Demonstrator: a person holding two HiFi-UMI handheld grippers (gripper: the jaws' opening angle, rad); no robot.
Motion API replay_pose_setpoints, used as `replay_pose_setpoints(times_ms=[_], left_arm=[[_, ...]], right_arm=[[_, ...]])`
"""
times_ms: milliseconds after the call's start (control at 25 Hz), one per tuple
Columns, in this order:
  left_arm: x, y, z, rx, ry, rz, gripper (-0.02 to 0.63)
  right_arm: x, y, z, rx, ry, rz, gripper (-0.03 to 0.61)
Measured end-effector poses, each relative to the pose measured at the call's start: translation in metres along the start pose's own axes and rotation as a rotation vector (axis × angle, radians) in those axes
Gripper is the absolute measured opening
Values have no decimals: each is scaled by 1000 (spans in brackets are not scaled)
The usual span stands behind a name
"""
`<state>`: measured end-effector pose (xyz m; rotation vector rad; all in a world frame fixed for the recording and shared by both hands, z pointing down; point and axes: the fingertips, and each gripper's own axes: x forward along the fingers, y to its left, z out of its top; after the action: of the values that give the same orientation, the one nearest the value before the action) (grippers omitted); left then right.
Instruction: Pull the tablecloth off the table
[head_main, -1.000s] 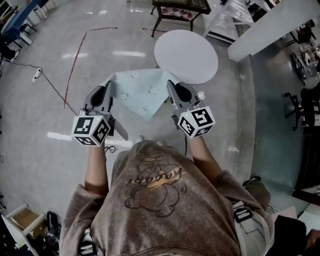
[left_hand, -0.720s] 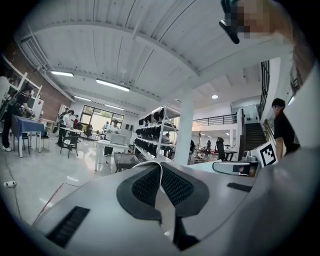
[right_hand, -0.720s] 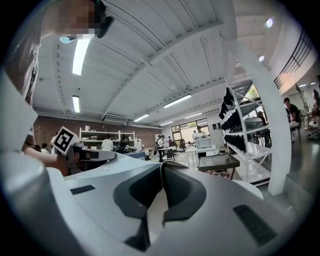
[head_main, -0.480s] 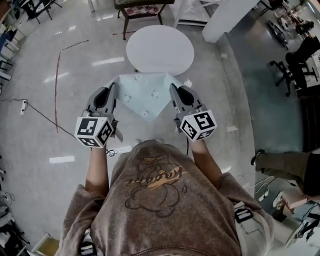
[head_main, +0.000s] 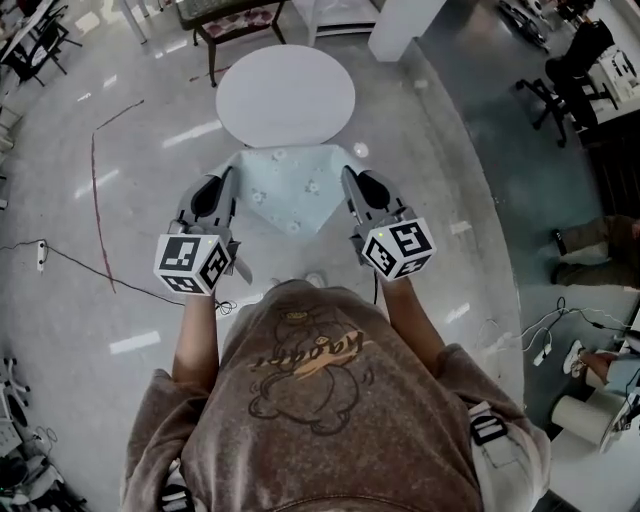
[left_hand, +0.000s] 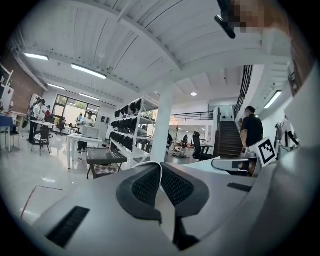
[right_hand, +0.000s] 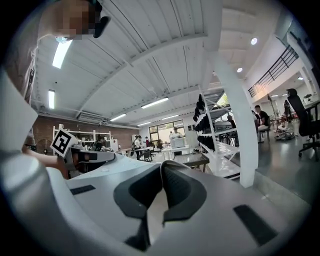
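Table (head_main: 285, 95) shifted leftward; pale dotted tablecloth (head_main: 290, 190) hangs pinched by left gripper (head_main: 228, 176) & right gripper (head_main: 347, 176).

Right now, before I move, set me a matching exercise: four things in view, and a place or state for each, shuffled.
Things:
1. tablecloth
2. round table
3. red floor line
4. left claw

Places or states:
A. bare white top, beyond the cloth
B. shut on a cloth edge
C. held up between the left claw and the right claw
D. on the floor, at the head view's left

Pairs: 1-C, 2-A, 3-D, 4-B.
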<state>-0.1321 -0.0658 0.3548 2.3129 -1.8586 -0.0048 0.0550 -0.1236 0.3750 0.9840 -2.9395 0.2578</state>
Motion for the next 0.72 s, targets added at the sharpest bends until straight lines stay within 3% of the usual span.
replay_pose_setpoints(times_ms=[280, 720], left_arm=[[15, -8, -12, 2, 18, -26, 21], [23, -9, -23, 20, 35, -7, 21]], right_arm=[[-4, -17, -8, 22, 1, -52, 11], [4, -29, -23, 41, 26, -64, 9]])
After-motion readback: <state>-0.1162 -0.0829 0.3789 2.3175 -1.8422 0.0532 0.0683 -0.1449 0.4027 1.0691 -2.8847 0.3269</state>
